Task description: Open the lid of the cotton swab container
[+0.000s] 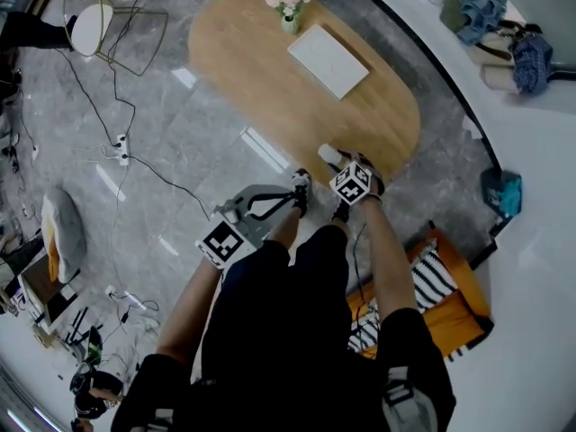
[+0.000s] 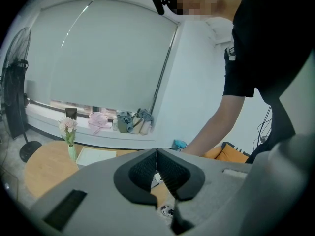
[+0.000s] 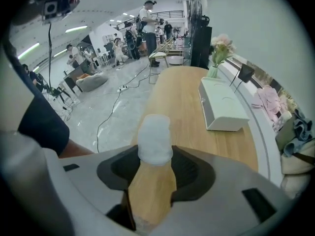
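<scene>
Looking down, the head view puts the cotton swab container (image 1: 328, 154) at the 5 o'clock end of the table (image 1: 270, 70), at the right gripper (image 1: 337, 164) tip, left gripper (image 1: 300, 187) at its 8 o'clock; left gripper view: fingers (image 2: 142, 171) pressed together, empty; right gripper view: fingers (image 3: 194, 173) wide, apparently clamping the container's sides, lid seemingly unopened

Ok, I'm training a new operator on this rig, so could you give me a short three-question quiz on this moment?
1. True or false: the left gripper is shut and empty.
2. What stands between the jaws of the right gripper? A) a spoon B) the translucent cotton swab container C) a cup
3. On the wooden table, which lies nearer the person: the white box or the flower vase?
Key: 1 true; 2 B; 3 the white box.
</scene>
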`<state>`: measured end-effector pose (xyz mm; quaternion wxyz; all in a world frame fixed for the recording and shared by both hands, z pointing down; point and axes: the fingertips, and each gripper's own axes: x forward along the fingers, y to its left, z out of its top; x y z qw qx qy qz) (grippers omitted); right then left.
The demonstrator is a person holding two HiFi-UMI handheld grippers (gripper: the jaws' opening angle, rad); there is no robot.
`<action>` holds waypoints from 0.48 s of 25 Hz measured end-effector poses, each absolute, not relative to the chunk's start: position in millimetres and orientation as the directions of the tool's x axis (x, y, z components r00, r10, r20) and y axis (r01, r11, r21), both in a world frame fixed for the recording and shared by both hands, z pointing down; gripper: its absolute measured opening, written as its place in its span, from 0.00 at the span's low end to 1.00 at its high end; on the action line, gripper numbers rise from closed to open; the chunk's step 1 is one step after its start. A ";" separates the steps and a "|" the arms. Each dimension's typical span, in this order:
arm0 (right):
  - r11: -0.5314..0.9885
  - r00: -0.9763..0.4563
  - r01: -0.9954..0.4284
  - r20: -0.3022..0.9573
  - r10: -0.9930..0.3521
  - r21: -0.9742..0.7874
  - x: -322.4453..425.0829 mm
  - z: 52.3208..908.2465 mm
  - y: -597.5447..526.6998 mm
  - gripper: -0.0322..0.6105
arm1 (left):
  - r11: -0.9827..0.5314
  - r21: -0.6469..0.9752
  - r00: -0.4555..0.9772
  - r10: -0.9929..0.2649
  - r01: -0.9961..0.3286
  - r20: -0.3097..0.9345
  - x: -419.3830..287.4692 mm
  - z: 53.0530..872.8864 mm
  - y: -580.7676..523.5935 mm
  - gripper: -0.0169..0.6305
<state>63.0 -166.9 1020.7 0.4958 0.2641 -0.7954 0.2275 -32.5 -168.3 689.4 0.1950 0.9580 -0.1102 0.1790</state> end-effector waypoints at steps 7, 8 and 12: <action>0.772 -0.399 -0.626 0.895 -0.198 -0.108 50.5 932.6 -150.7 0.34 | -0.913 0.315 0.926 -0.144 -0.260 0.350 -33.1 650.5 -170.0 0.03; 0.777 -0.399 -0.620 0.897 -0.192 -0.109 50.5 917.8 -146.0 0.34 | -0.917 0.306 0.930 -0.147 -0.257 0.338 -32.3 643.4 -169.6 0.03; 0.788 -0.415 -0.602 0.894 -0.170 -0.129 44.0 867.4 -128.3 0.34 | -0.930 0.270 0.940 -0.165 -0.250 0.300 -34.3 615.8 -165.6 0.03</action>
